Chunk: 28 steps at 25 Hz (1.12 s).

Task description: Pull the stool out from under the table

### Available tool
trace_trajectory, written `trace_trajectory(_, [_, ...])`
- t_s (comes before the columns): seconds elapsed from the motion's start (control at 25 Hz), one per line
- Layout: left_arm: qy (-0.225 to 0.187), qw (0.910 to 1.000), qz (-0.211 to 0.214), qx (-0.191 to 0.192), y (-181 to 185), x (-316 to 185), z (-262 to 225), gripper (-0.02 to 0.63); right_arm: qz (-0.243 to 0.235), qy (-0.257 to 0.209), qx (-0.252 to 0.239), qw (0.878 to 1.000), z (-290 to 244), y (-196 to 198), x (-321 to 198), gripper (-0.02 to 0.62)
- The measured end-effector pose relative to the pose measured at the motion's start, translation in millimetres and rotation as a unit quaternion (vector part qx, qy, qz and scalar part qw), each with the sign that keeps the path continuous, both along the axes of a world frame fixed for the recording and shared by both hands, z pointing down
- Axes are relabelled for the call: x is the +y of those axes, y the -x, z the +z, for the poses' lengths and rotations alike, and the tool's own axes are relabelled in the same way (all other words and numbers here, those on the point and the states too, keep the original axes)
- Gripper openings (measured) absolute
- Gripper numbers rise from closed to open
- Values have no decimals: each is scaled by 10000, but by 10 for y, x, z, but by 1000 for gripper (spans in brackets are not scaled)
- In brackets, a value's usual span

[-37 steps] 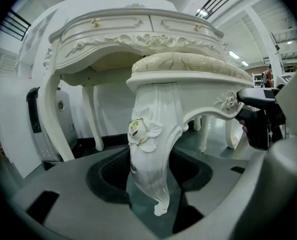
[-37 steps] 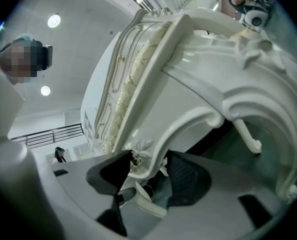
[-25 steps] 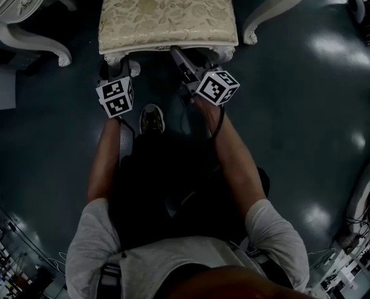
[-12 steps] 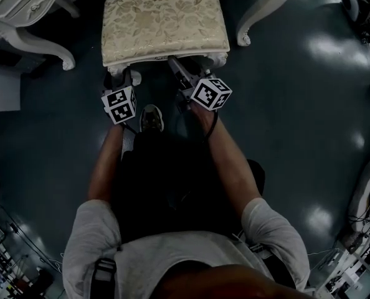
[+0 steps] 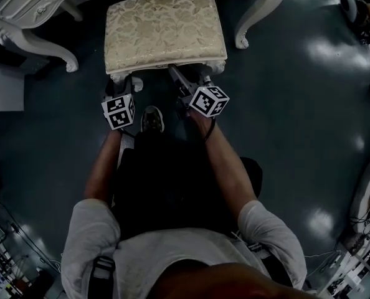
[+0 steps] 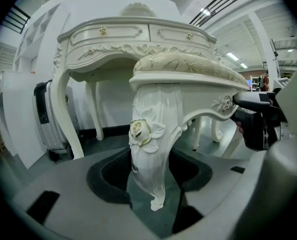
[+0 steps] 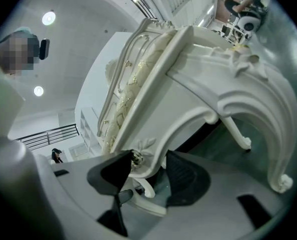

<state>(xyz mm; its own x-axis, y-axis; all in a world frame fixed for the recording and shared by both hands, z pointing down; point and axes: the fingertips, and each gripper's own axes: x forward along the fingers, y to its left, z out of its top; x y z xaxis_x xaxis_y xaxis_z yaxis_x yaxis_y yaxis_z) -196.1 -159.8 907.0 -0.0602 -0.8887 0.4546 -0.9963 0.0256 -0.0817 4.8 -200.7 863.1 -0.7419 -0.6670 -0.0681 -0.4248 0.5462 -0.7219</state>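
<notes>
At the upper left stands the white table (image 5: 29, 5), its curved front legs flanking the stool's far end. The left forearm (image 5: 104, 167) reaches straight ahead, and the left tongs (image 5: 121, 85) clamp the near-left leg (image 6: 151, 149), pads pressed against its sides. The stool (image 5: 165, 27) sits on the dark floor (image 5: 297, 104), most of its cushion out in the open. The right forearm (image 5: 225, 161) angles inward. The right tongs (image 5: 175, 73) have just been closing and pinch the carved near-right corner (image 7: 138, 159).
</notes>
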Motion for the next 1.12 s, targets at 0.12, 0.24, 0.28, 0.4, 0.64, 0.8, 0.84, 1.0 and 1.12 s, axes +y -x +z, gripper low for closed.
trace_trajectory(0.12, [21, 10000, -9, 4, 5, 29, -13, 241, 33, 34, 6, 10000, -10, 2, 39, 230])
trace_trajectory(0.24, [82, 10000, -2, -7, 5, 163, -27, 241, 11, 73, 35, 10000, -17, 0, 181, 230])
trace_trajectory(0.28, [97, 10000, -1, -6, -1, 252, -21, 241, -2, 77, 44, 10000, -13, -6, 273, 230])
trace_trajectory(0.4, [107, 9999, -16, 14, -23, 465, -5, 241, -35, 59, 86, 9999, -2, -27, 493, 230])
trace_trajectory(0.64, [134, 9999, -47, 11, -26, 631, -5, 241, -54, 93, 115, 9999, 0, -27, 655, 230])
trace_trajectory(0.8, [137, 9999, -78, 37, -100, 781, -25, 241, -101, 106, 122, 9998, -20, -91, 788, 230])
trace_trajectory(0.84, [154, 9998, -79, 35, -116, 871, -19, 241, -111, 102, 125, 9998, -17, -107, 879, 230])
trace_trajectory(1.0, [264, 9996, -54, 27, -130, 1182, 27, 241, -139, 121, 160, 9997, 22, -124, 1206, 230])
trace_trajectory(1.12, [290, 9996, -56, 0, -114, 1233, 61, 241, -124, 132, 172, 9997, 33, -128, 1261, 230])
